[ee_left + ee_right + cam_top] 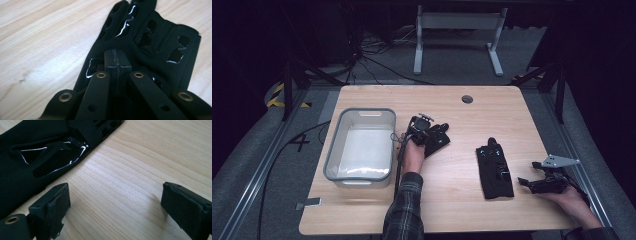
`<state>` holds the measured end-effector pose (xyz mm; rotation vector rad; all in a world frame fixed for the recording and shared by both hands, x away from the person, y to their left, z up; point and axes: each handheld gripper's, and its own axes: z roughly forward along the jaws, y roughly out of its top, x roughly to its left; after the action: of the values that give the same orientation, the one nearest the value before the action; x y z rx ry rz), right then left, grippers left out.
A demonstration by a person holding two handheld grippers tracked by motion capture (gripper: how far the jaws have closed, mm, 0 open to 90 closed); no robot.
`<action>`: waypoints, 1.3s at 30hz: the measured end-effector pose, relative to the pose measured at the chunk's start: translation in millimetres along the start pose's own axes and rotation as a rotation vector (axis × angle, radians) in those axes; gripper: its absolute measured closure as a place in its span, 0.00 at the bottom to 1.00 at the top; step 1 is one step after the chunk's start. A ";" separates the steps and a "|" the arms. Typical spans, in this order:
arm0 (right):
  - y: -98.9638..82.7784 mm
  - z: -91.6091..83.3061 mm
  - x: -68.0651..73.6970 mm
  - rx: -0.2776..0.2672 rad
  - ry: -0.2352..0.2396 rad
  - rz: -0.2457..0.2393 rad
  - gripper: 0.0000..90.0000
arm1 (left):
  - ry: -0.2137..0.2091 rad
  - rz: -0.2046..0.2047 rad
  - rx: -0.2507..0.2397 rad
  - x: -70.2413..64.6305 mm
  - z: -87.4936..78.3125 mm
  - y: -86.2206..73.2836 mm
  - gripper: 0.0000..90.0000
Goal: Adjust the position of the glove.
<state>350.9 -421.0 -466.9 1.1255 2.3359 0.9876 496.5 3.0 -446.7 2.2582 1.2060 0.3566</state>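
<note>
The left tool (116,62) has its jaws pressed together, nipping the black fabric of a glove (150,42) at the cuff end. From the jaw tips this glove stretches away along the tool's line, fingers pointing forward and a little to the right, flat on the wooden surface (37,37). Just left of this tool stands a grey tub (362,145).

The right tool (115,205) is spread wide, holding nothing, its pads over bare wood. Ahead and left of it lies a second glove (22,165); from above (495,167) its long axis runs near to far, well apart from the first.
</note>
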 end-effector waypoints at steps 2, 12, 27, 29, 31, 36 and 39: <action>0.1 0.1 -0.1 0.000 0.000 0.000 0.10 | -0.019 0.006 0.001 -5.3 -0.5 -0.8 1.00; 0.1 0.1 -0.1 0.000 0.000 0.000 0.10 | -0.070 0.040 -0.026 -35.4 3.9 0.6 1.00; 0.1 0.1 -0.1 0.000 0.000 0.000 0.10 | -0.133 0.076 -0.055 -55.8 3.3 10.0 1.00; 0.1 0.1 -0.1 0.000 0.000 0.000 0.10 | -0.122 0.078 -0.059 -53.4 -4.0 8.8 1.00; 0.1 0.1 -0.1 0.000 0.000 0.000 0.10 | -0.116 0.079 -0.063 -50.4 -9.8 7.5 1.00; 0.1 0.1 -0.1 0.000 0.000 0.000 0.10 | -0.073 0.044 -0.074 -29.1 -22.4 0.1 1.00; 0.1 0.1 -0.1 0.000 0.000 0.000 0.10 | -0.047 0.032 -0.058 -21.7 -18.8 -2.0 1.00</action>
<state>351.1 -420.9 -466.9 1.1255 2.3358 0.9874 474.1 -7.7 -432.1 2.2261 1.1229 0.3442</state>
